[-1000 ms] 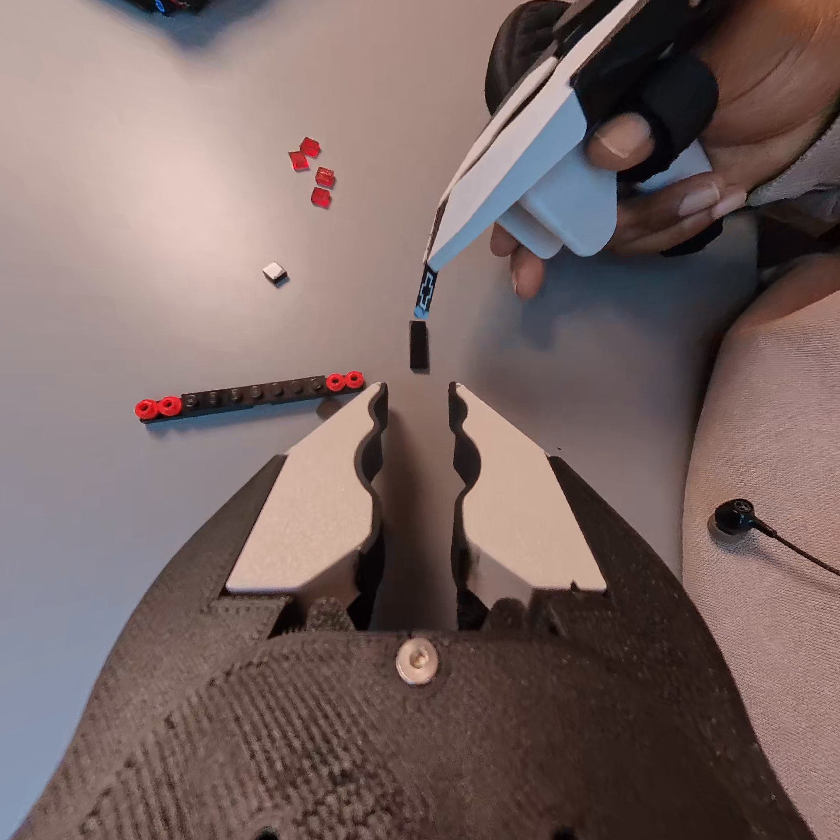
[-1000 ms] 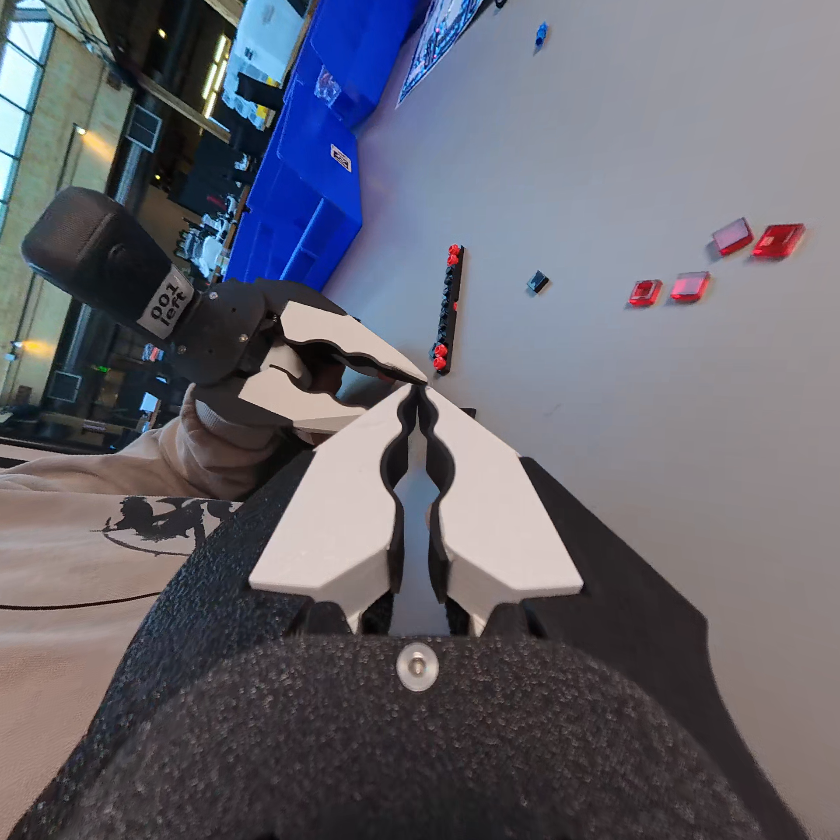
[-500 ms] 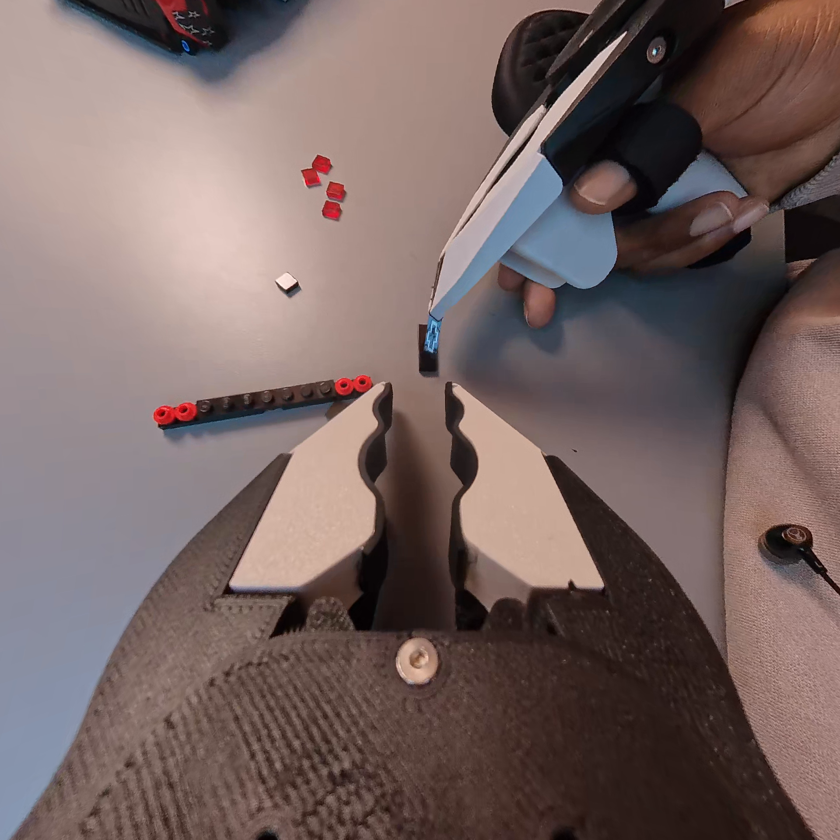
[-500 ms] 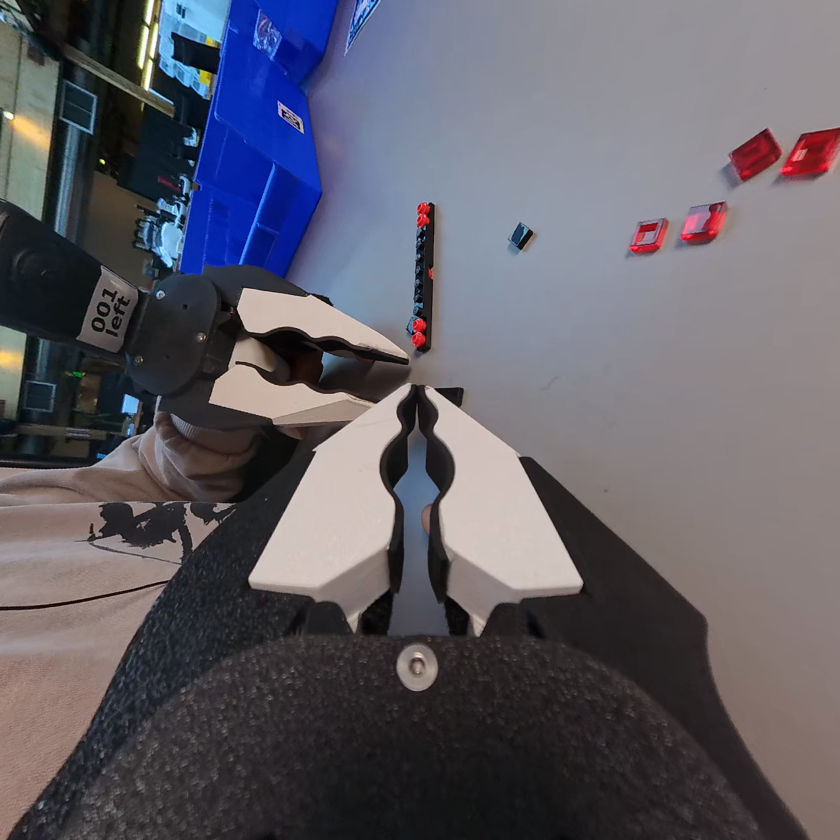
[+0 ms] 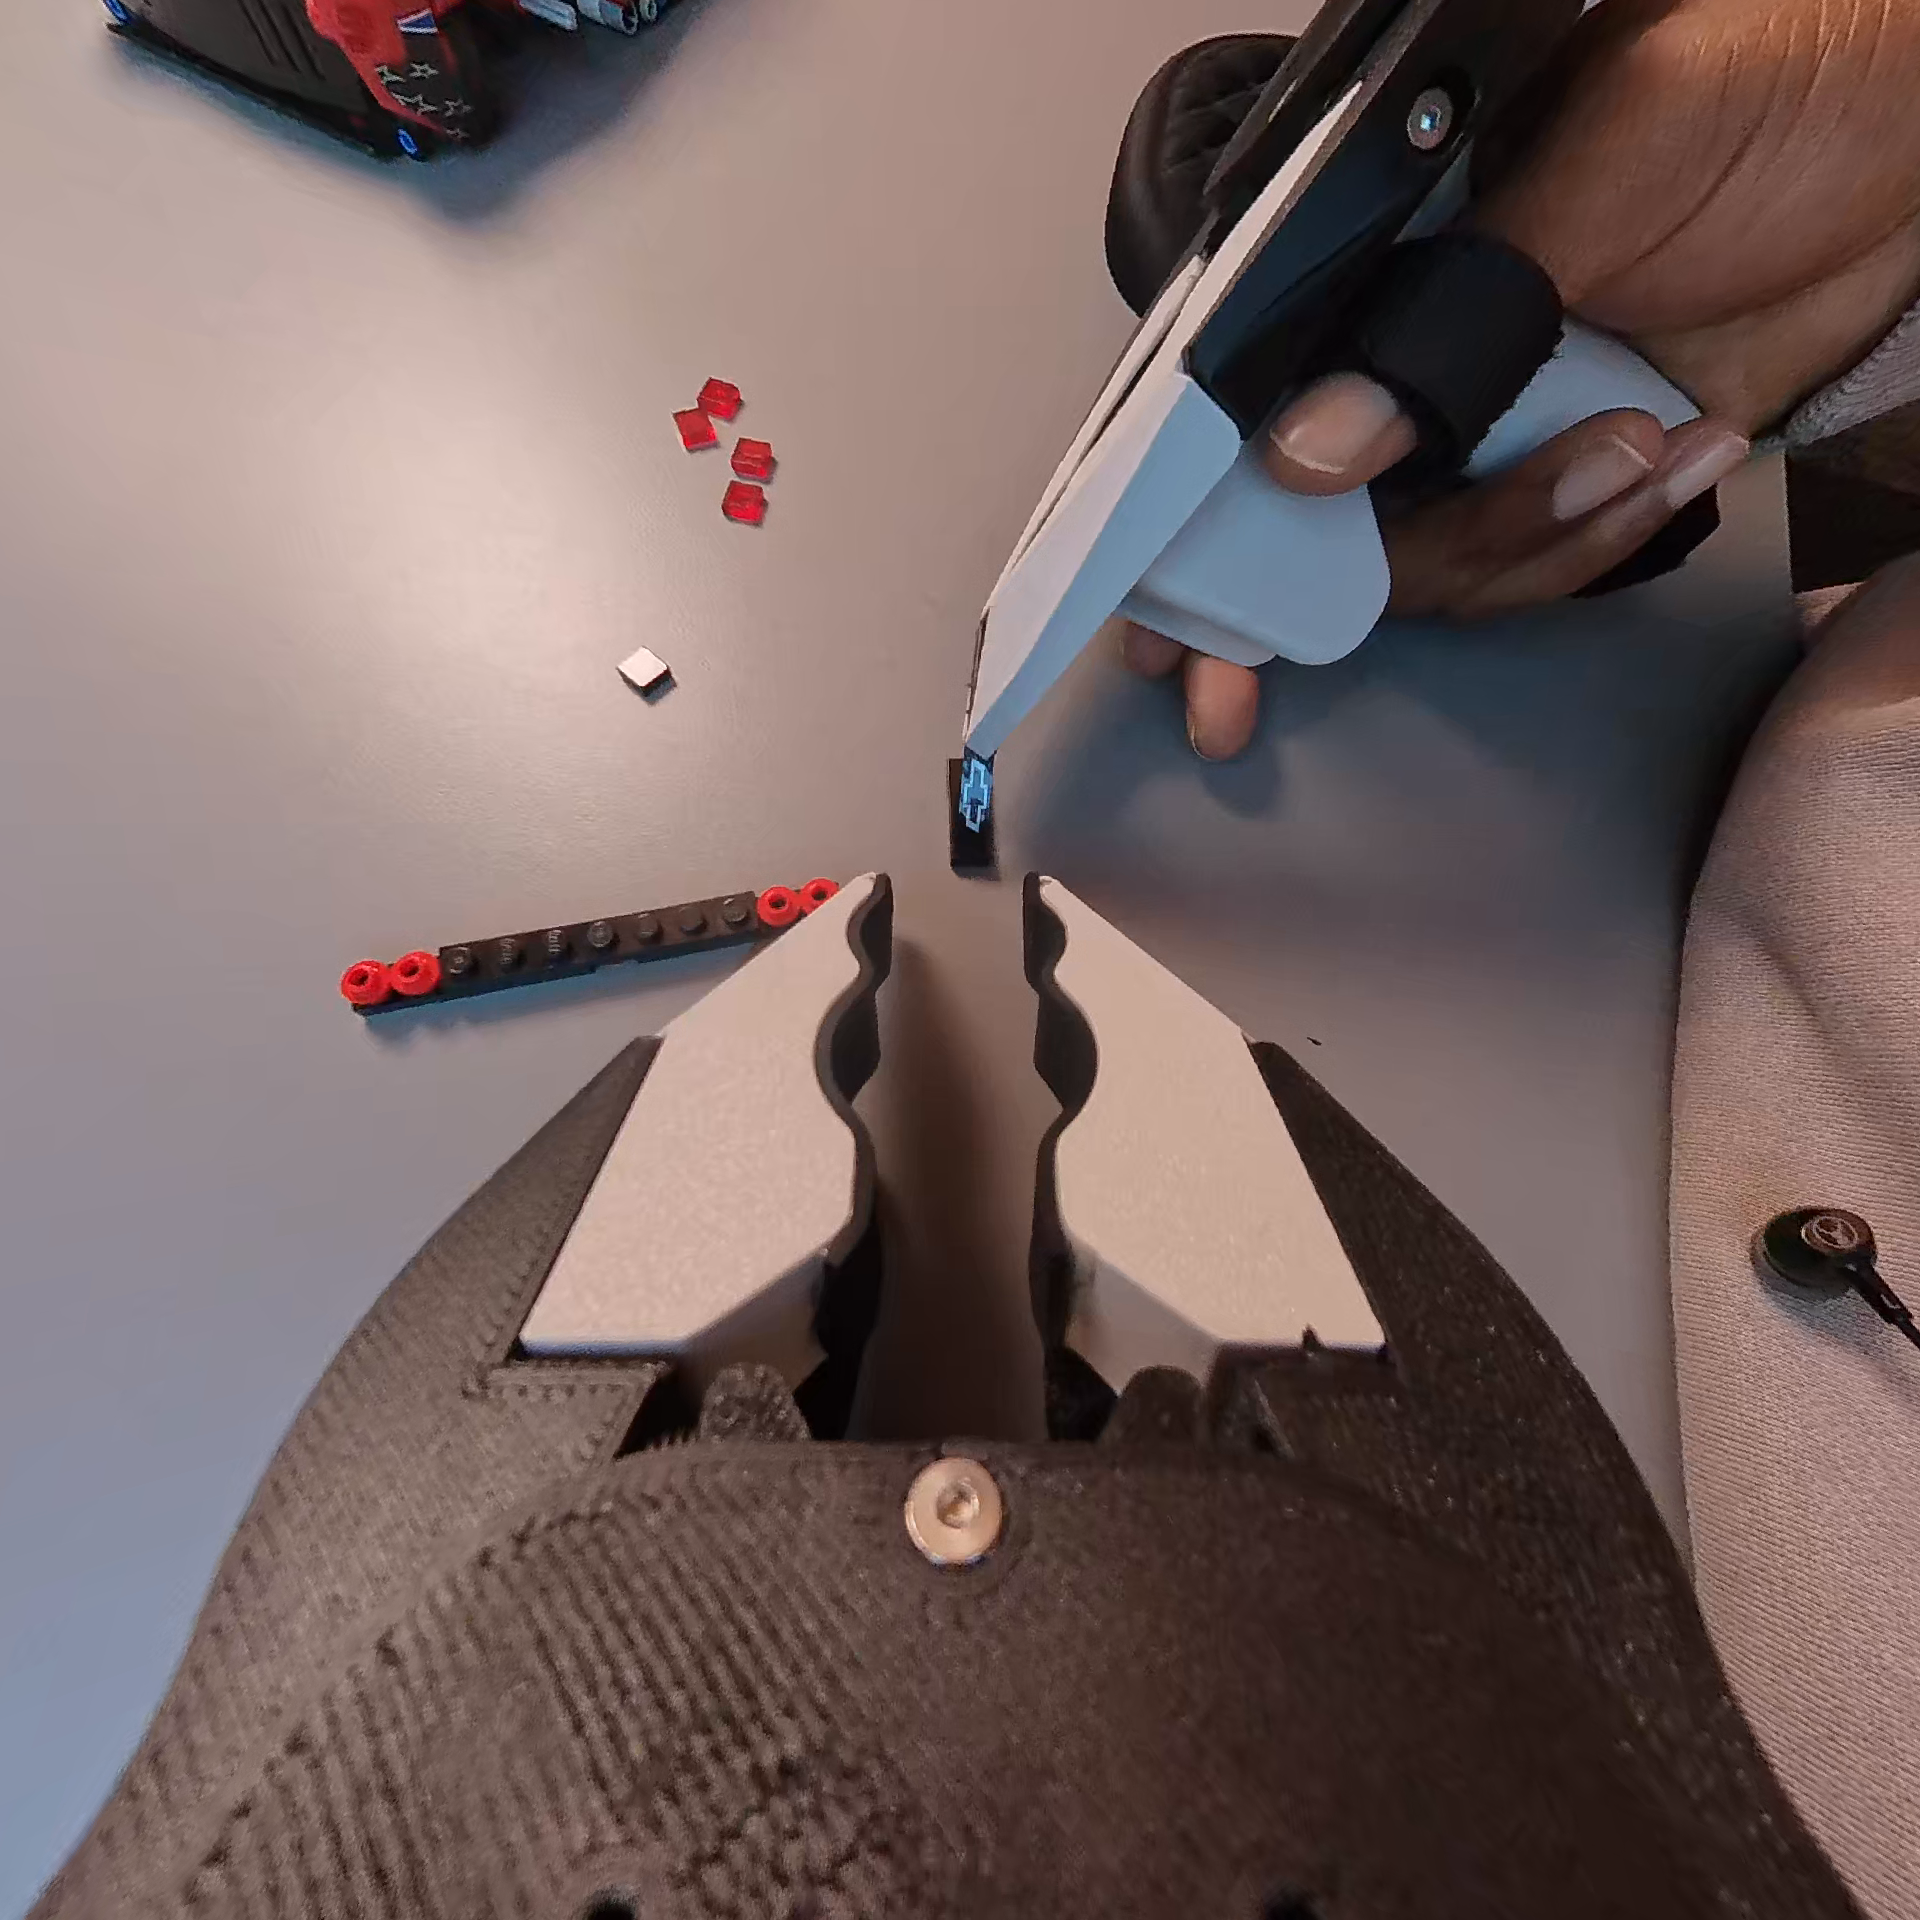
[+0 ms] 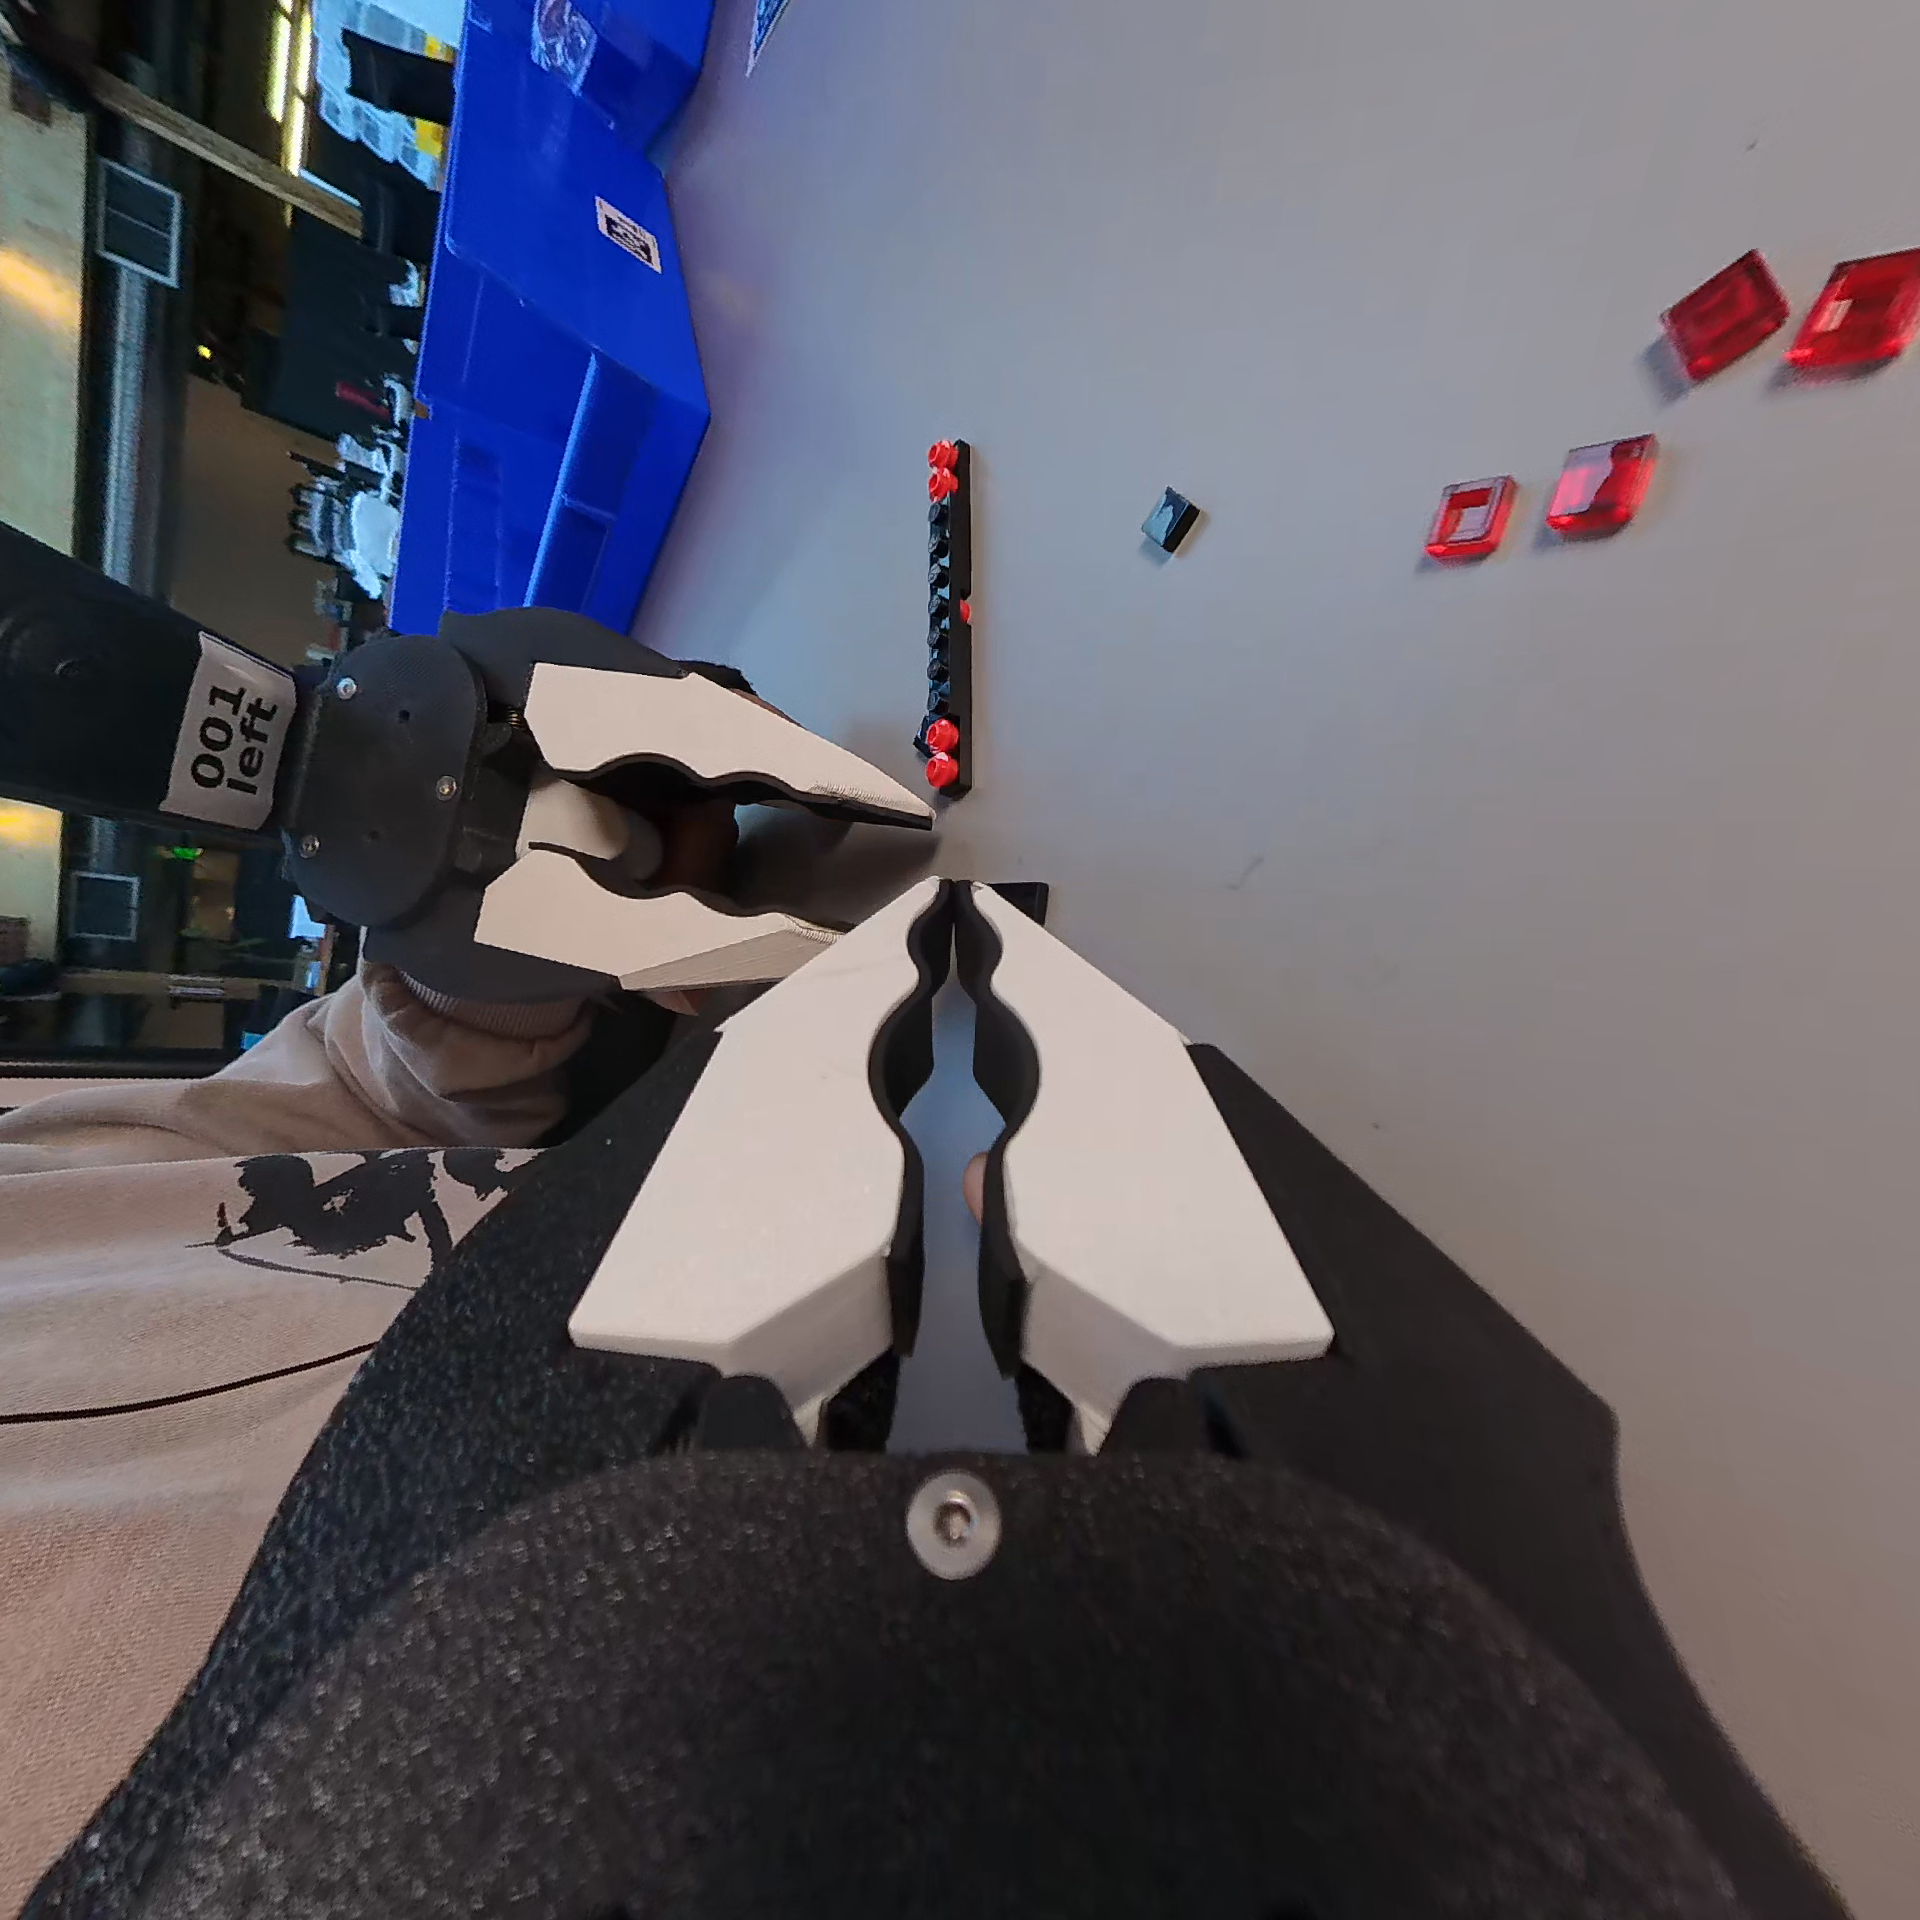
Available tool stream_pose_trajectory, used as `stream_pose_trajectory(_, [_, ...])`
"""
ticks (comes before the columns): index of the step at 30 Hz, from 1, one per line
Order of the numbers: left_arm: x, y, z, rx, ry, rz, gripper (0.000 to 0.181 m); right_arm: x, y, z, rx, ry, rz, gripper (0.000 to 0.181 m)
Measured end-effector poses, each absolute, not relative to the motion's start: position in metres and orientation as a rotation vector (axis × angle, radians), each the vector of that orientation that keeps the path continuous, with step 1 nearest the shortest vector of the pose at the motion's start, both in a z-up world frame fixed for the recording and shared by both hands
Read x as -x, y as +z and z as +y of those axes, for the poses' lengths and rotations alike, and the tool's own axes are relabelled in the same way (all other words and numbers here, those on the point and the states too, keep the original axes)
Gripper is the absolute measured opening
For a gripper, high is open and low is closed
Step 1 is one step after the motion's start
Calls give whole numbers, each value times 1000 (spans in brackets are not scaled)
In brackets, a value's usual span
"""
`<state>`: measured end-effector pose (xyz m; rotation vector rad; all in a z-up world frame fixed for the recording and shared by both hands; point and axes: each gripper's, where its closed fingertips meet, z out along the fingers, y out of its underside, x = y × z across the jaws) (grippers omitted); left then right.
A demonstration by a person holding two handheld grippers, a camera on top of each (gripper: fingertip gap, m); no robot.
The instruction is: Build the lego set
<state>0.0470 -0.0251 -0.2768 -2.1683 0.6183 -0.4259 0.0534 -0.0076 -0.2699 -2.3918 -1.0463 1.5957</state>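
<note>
The small black rectangular plastic piece (image 5: 972, 844) lies flat on the grey table (image 5: 312, 1195), and a thin black tile with a pale blue emblem (image 5: 975, 795) is pinched at the tips of the right gripper (image 5: 977, 740), whose jaws are closed on it; the tile overlaps the piece from 12 o'clock, though whether it is seated I cannot tell. The left gripper (image 5: 956, 894) sits just at 6 o'clock of the piece, jaws parted by a moderate gap and holding nothing. At 9 o'clock lies a long black studded plate with 2 red round studs at each end (image 5: 592, 945), its middle studs bare. Toward 11 o'clock sit a small light grey square tile (image 5: 644, 668) and 4 loose translucent red square tiles (image 5: 732, 447); at the far 11 o'clock edge is a partly built dark model with red parts (image 5: 343, 62). Judging by these loose parts, much assembly remains.
</note>
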Motion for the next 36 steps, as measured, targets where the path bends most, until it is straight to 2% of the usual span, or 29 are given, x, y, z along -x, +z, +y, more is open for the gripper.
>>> stream_pose_trajectory(1, [-47, -277, -25, 2169, -425, 618, 23, -53, -270, -7, 2392, 1594, -1046, 0])
stream_pose_trajectory(36, [-47, -277, -25, 2171, -430, 620, 22, -53, -272, -8, 2399, 1576, -1112, 0])
